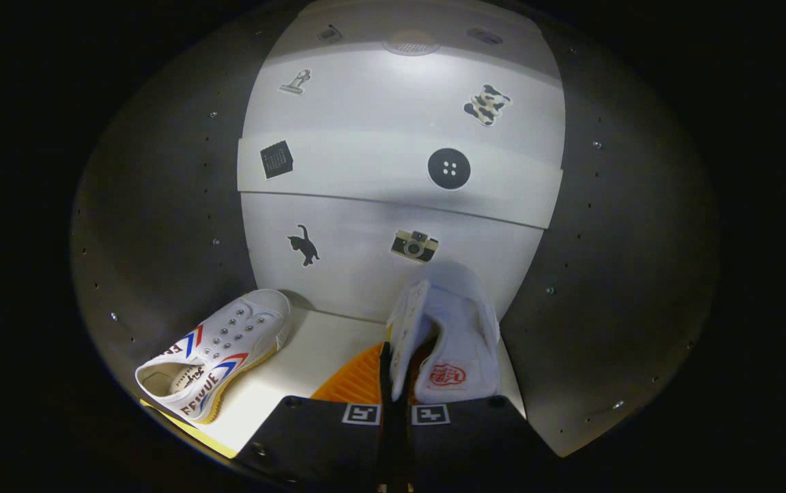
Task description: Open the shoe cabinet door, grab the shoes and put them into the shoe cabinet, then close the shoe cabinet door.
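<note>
My gripper (393, 363) is shut on the side wall of a white canvas shoe (461, 335), near its opening. The shoe hangs on its side just ahead of the fingers, with its orange sole (359, 380) facing left and a red logo on the insole. Beyond it stands the white shoe cabinet (365, 205), its stickered front panels facing me. A middle panel (365, 168) with a button sticker overlaps the lower panel. A second white shoe (218, 356), with red and blue stripes, rests on the white floor board (318, 349) to the left of the fingers, toe toward the cabinet.
Grey perforated walls (160, 226) flank the cabinet on both sides, close to its edges. The floor board reaches from the cabinet's foot back to the fingers and has a yellow front edge (187, 428).
</note>
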Motion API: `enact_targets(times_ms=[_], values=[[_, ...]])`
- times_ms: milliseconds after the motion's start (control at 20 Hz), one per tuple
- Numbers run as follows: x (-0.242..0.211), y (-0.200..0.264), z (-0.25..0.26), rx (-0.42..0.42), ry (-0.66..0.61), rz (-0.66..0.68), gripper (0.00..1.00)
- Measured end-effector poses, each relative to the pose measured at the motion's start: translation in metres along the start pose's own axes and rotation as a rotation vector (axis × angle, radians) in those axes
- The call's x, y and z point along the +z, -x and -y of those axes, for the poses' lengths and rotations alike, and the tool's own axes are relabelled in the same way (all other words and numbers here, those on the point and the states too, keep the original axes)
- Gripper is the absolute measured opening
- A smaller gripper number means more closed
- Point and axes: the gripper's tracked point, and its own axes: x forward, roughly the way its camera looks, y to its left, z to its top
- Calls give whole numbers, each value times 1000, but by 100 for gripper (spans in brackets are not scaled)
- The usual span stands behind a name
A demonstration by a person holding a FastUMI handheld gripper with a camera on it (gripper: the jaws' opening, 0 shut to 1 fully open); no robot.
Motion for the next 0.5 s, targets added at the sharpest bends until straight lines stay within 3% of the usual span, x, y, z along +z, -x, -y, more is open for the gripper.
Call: enact_targets(times_ms=[500], values=[[-9,-11,-11,26,-95,-41,8]])
